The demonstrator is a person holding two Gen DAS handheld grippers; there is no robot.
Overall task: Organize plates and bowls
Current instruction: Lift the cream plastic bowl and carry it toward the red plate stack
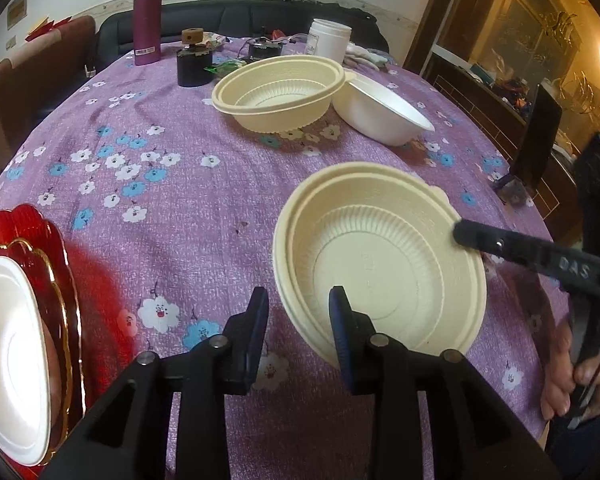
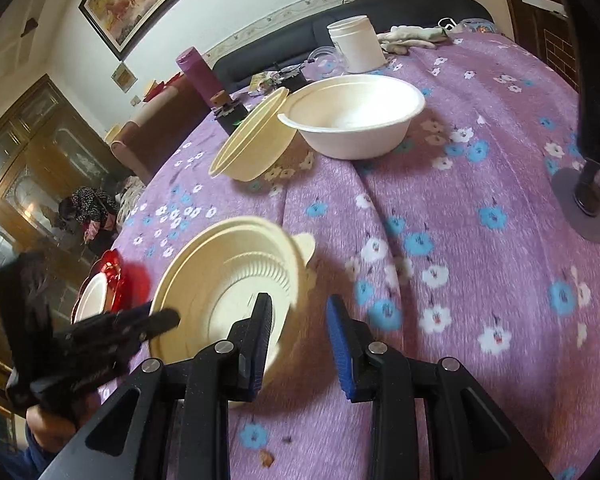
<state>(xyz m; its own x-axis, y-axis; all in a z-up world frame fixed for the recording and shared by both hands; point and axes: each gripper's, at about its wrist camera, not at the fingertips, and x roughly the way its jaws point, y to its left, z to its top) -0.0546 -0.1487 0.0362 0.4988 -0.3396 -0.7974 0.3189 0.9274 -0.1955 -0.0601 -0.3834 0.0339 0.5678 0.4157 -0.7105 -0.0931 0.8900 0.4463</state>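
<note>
Left wrist view: the left gripper [image 1: 298, 312] is standing slightly open and empty, straddling the near rim of the cream bowl stack [image 1: 380, 260] near the table's [image 1: 180, 184] front edge. Right wrist view: the right gripper [image 2: 298, 320] is likewise straddling the stack's [image 2: 228, 280] rim, slightly apart, pads not pressing.

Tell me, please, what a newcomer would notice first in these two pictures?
Probably the cream ribbed bowl near the front of the purple flowered tablecloth, with the left gripper and right gripper straddling its rim on opposite sides. Next, the red scalloped plate under a white dish at the left edge, then a second cream bowl touching a white bowl farther back.
</note>
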